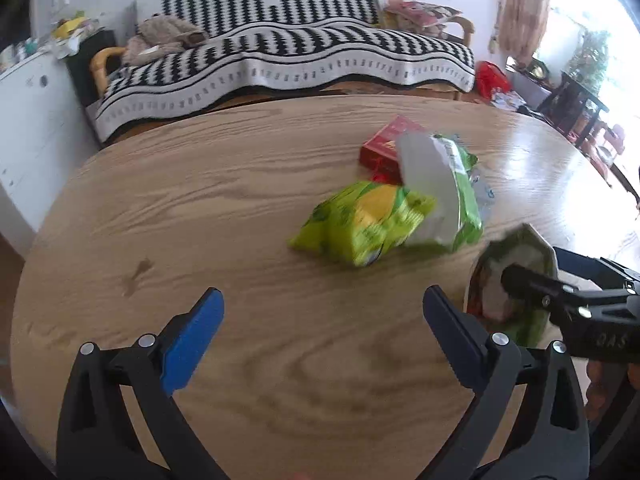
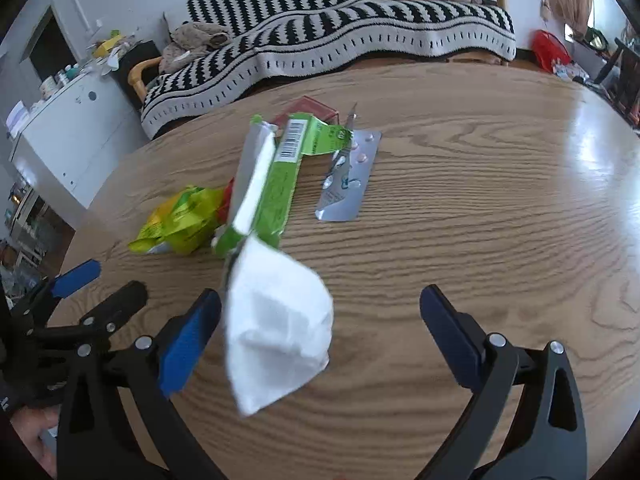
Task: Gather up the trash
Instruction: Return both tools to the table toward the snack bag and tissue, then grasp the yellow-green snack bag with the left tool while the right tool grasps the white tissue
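Clearly both grippers hover with fingers spread wide above the round wood-grain table (image 1: 200, 200). The left gripper (image 1: 324, 332) holds nothing. Between the right gripper (image 2: 320, 332) fingers floats a blurred white wrapper (image 2: 276, 336), seemingly ungripped. Ahead lie a crumpled yellow-green snack bag (image 1: 364, 224), a long green-and-silver wrapper (image 2: 272, 184), a silver blister pack (image 2: 348, 184) and a red box (image 1: 380, 148).

Almost no writing can be read. A black barcode on a white field stands on the long green snack wrapper (image 2: 280, 168) lying on the wooden table, but its digits are too small to tell. The black plastic body of the right gripper (image 1: 612, 340) carries pale letters, seemingly "QAS". The red cardboard box (image 1: 382, 148) shows only blurred gold print.
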`<action>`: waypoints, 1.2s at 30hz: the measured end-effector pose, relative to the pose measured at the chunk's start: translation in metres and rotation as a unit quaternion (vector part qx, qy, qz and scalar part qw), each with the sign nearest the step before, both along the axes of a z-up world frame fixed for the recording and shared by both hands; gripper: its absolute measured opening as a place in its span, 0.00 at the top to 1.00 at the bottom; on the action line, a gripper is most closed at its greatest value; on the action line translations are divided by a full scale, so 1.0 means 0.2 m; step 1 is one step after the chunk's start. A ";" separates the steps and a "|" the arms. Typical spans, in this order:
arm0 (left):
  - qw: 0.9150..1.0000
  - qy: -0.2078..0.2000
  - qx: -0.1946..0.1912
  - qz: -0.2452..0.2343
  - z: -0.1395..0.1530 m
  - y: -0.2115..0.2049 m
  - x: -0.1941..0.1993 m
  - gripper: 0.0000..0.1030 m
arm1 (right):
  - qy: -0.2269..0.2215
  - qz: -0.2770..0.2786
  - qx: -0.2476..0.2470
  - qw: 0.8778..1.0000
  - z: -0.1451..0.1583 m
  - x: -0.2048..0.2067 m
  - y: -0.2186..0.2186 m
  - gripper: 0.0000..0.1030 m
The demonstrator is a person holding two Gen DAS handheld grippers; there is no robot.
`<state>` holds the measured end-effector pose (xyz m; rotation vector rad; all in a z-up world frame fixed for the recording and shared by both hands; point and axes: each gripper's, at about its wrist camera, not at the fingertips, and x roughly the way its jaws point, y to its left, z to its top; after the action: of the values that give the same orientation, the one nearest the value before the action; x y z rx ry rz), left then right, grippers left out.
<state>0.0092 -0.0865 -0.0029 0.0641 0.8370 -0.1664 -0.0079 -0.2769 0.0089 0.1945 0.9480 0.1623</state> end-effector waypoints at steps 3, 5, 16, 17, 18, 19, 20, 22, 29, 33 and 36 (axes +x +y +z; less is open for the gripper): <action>1.000 -0.002 -0.002 -0.022 -0.04 -0.04 0.09 0.06 | -0.008 0.008 0.008 1.000 -0.01 0.03 -0.03 0.25; 0.999 -0.005 -0.005 -0.034 -0.06 -0.04 0.15 0.07 | -0.012 0.012 -0.006 1.000 -0.03 0.02 -0.05 0.49; 0.997 0.003 -0.075 -0.010 -0.10 0.01 0.33 0.45 | -0.042 0.009 0.006 0.999 -0.06 -0.01 -0.16 0.51; 0.997 0.006 -0.081 -0.004 -0.10 0.01 0.33 0.46 | -0.043 0.012 0.009 0.999 -0.07 -0.01 -0.16 0.51; 0.997 0.008 -0.081 -0.002 -0.10 0.01 0.33 0.47 | -0.044 0.013 0.014 0.999 -0.07 -0.01 -0.17 0.51; 0.997 0.008 -0.080 -0.003 -0.10 0.00 0.33 0.47 | -0.045 0.014 0.016 0.999 -0.07 -0.01 -0.18 0.51; 0.997 0.008 -0.080 -0.005 -0.10 0.00 0.32 0.47 | -0.046 0.015 0.017 0.999 -0.07 -0.01 -0.17 0.51; 0.996 0.009 -0.085 -0.012 -0.10 -0.01 0.31 0.48 | -0.047 0.009 0.021 0.999 -0.07 -0.02 -0.18 0.51; 0.996 0.006 -0.090 -0.025 -0.09 -0.02 0.23 0.49 | -0.051 -0.004 0.024 0.998 -0.05 -0.06 -0.16 0.52; 0.995 0.006 -0.097 -0.024 -0.09 0.00 0.21 0.49 | -0.052 -0.013 0.021 0.998 -0.03 -0.06 -0.16 0.52; 0.995 0.006 -0.098 -0.021 -0.09 0.01 0.20 0.49 | -0.057 -0.017 0.019 0.998 -0.02 -0.07 -0.16 0.52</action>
<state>0.0498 -0.0847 -0.0209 -0.1041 0.8279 -0.2883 -0.0222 -0.3089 0.0052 0.2342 0.8286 0.1588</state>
